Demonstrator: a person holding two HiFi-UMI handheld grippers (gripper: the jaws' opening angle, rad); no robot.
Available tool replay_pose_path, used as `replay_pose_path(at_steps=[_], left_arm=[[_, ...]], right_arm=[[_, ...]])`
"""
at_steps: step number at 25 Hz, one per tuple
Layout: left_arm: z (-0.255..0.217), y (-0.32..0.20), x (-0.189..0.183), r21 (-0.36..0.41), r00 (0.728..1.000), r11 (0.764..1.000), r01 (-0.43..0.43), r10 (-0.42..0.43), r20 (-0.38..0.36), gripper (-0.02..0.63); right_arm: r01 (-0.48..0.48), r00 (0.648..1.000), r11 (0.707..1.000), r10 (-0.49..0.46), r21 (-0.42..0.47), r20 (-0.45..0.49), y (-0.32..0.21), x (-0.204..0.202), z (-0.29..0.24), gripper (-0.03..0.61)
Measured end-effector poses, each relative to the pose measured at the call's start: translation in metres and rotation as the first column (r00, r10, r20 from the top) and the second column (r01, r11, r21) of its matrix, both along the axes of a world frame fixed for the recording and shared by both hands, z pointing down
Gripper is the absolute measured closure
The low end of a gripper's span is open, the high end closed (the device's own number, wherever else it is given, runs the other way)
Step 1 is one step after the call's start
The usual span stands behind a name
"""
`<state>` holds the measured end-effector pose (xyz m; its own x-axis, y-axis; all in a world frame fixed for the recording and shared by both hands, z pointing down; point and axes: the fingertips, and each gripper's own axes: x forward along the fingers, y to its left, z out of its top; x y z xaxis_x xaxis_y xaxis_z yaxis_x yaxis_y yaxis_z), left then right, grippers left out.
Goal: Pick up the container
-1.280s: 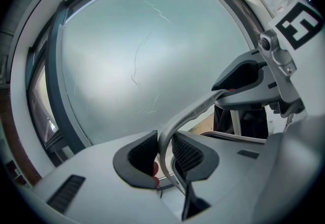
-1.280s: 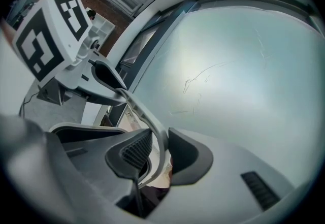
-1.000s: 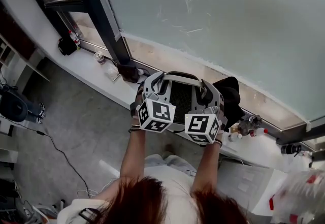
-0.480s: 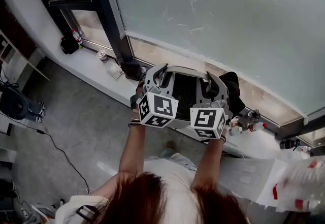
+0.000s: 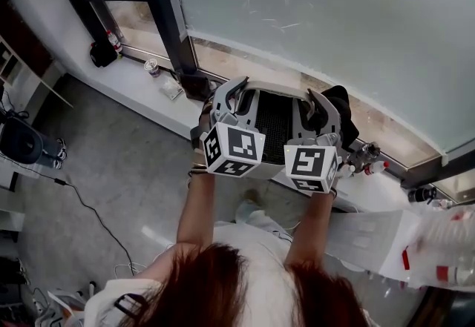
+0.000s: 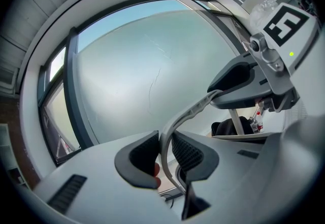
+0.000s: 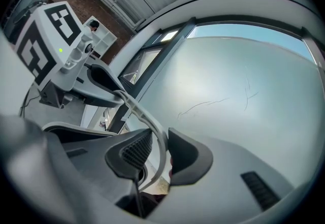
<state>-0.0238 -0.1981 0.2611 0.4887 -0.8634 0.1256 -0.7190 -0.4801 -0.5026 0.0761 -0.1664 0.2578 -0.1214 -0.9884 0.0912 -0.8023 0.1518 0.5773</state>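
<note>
Frosted window (image 5: 334, 21) | gripper views: jaws pinch container (image 6: 193, 111) rim | head view: dark mesh inside

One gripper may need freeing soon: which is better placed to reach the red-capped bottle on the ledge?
Right: the right gripper, clamped on the container, is beside the bottle; the left gripper holds the far side.

Readable text: none | left cube (image 5: 231, 149), right cube (image 5: 312, 166): square black-and-white markers only | bottle (image 5: 377, 166) label: too small to read

Arms (image 5: 194, 207) outstretched, left hand-held gripper (image 5: 228, 92), right hand-held gripper (image 5: 321, 101), jaws clamped
</note>
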Motion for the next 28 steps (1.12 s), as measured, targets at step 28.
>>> replay_pose_path(at_steps=[28], left_arm=[[-0.01, 0.085, -0.026, 0.03, 1.0, 0.999, -0.019, 0.019, -0.003, 0.525]], right_arm=[[0.039, 0.999, 0.999, -0.039, 0.026, 0.004, 0.083, -0.031, -0.01, 0.469]])
